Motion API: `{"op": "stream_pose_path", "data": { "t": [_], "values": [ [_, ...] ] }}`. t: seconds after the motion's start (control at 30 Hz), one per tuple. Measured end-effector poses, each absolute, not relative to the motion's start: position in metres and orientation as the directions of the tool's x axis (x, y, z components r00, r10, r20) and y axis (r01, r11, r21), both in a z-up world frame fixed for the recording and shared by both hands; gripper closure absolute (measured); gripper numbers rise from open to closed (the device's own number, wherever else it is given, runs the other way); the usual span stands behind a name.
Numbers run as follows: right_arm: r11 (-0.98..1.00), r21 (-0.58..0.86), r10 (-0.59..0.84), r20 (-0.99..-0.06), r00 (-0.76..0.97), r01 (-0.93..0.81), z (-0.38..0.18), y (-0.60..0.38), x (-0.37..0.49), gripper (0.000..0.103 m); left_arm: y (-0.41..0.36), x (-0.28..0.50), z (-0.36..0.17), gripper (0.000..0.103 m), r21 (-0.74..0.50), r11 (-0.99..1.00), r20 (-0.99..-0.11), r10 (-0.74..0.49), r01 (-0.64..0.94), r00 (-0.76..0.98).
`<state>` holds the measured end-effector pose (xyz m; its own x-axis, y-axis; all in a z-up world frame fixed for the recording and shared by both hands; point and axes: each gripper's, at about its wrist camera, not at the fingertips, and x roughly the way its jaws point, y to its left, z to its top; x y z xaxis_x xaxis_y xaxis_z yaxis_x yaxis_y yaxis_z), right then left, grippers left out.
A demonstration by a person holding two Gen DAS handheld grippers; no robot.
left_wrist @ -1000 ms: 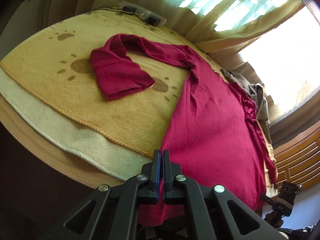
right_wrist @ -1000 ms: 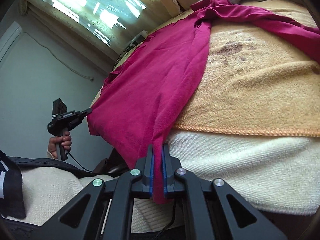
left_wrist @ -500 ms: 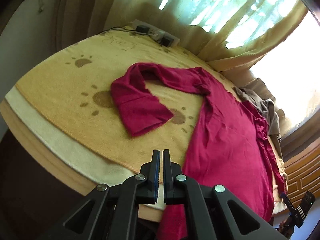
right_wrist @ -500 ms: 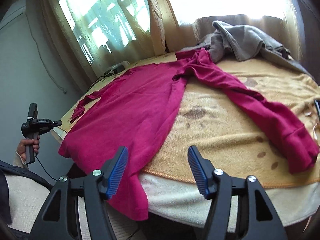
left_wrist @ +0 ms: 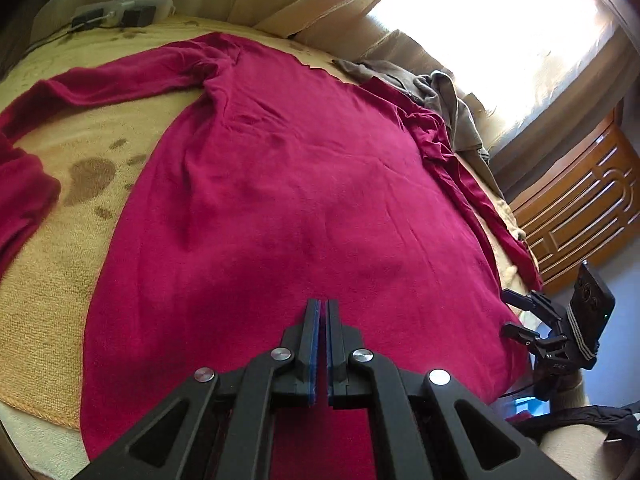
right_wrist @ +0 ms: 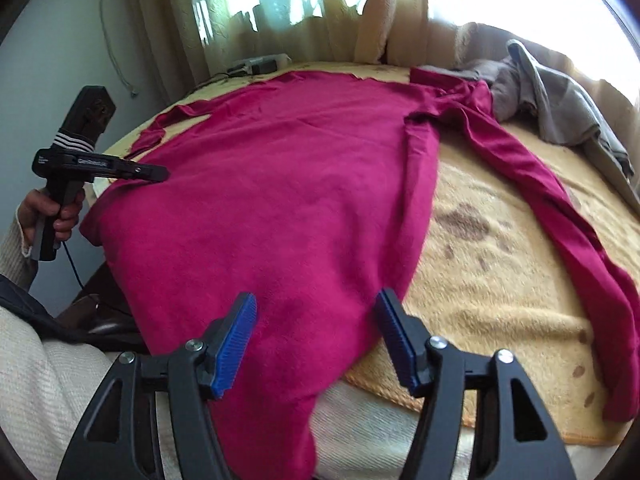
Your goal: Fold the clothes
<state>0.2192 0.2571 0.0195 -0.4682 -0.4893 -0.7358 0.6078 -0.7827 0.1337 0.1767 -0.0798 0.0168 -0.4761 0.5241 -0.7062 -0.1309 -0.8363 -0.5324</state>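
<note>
Garments: two; one magenta long-sleeved top (left_wrist: 304, 184), one grey-brown garment (right_wrist: 560, 96).
Magenta top: soft knit, lightly creased; spread flat across the blanket, hem hanging over the near edge, both sleeves stretched out sideways.
Sleeves: two; right-hand one (right_wrist: 568, 216) long and narrow, running down to a cuff near the blanket's edge; left-hand one (left_wrist: 100, 84) bent back on itself.
Grey-brown garment: crumpled in a heap at the far side, touching the top's shoulder.
Blanket (left_wrist: 44, 280): one, yellow, fuzzy pile, brown paw prints, orange stitched border; cream layer (right_wrist: 360, 420) beneath.
Power strip (left_wrist: 120, 12): one, white, at the far edge by the curtains (right_wrist: 168, 20).
Left gripper (left_wrist: 323, 308): black frame, blue pads pressed together, nothing between them; poised over the hem.
Right gripper (right_wrist: 316, 312): jaws just opened, standing wide; ribbed blue pads either side of the hem below, gripping nothing.
Hand (right_wrist: 52, 212): one visible, on the left grip handle.
</note>
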Motion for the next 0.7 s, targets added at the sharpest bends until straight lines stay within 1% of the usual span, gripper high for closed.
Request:
{"op": "stream_pose_path", "data": {
  "t": [0.13,0.23,0.3,0.37,0.43,0.5,0.57,0.63,0.7],
  "values": [
    [-0.799,0.171,-0.502,-0.717,-0.484,0.576,0.016,0.283,0.22,0.038,-0.1,0.18,0.009,0.101,-0.622,-0.779,-0.665,0.578,-0.078,-0.474],
    [-0.797,0.172,-0.499,-0.728,-0.471,0.579,0.018,0.283,0.215,0.037,-0.096,0.17,0.019,0.101,-0.579,-0.814,-0.709,0.531,-0.048,-0.464],
    [-0.808,0.141,-0.476,-0.729,-0.493,0.572,0.024,0.283,0.211,0.037,-0.087,0.158,0.032,0.101,-0.527,-0.848,-0.738,0.492,-0.062,-0.462],
    [-0.83,0.082,-0.444,-0.695,-0.566,0.551,0.036,0.288,0.204,0.037,-0.075,0.145,0.046,0.101,-0.479,-0.873,-0.756,0.463,-0.09,-0.462],
    [-0.865,-0.004,-0.379,-0.65,-0.659,0.502,0.051,0.293,0.192,0.037,-0.058,0.129,0.062,0.101,-0.466,-0.875,-0.751,0.471,-0.133,-0.463],
    [-0.884,-0.087,-0.314,-0.616,-0.723,0.459,0.063,0.296,0.175,0.036,-0.038,0.107,0.078,0.101,-0.487,-0.855,-0.726,0.51,-0.18,-0.461],
    [-0.887,-0.185,-0.243,-0.59,-0.77,0.422,0.072,0.294,0.154,0.036,-0.016,0.083,0.092,0.101,-0.534,-0.819,-0.693,0.567,-0.211,-0.445],
    [-0.855,-0.289,-0.2,-0.584,-0.787,0.431,0.075,0.283,0.133,0.035,0.01,0.058,0.101,0.101,-0.589,-0.772,-0.655,0.63,-0.24,-0.418],
    [-0.812,-0.373,-0.169,-0.585,-0.793,0.448,0.072,0.27,0.113,0.032,0.038,0.035,0.106,0.101,-0.594,-0.752,-0.642,0.657,-0.285,-0.396]
  ]
}}
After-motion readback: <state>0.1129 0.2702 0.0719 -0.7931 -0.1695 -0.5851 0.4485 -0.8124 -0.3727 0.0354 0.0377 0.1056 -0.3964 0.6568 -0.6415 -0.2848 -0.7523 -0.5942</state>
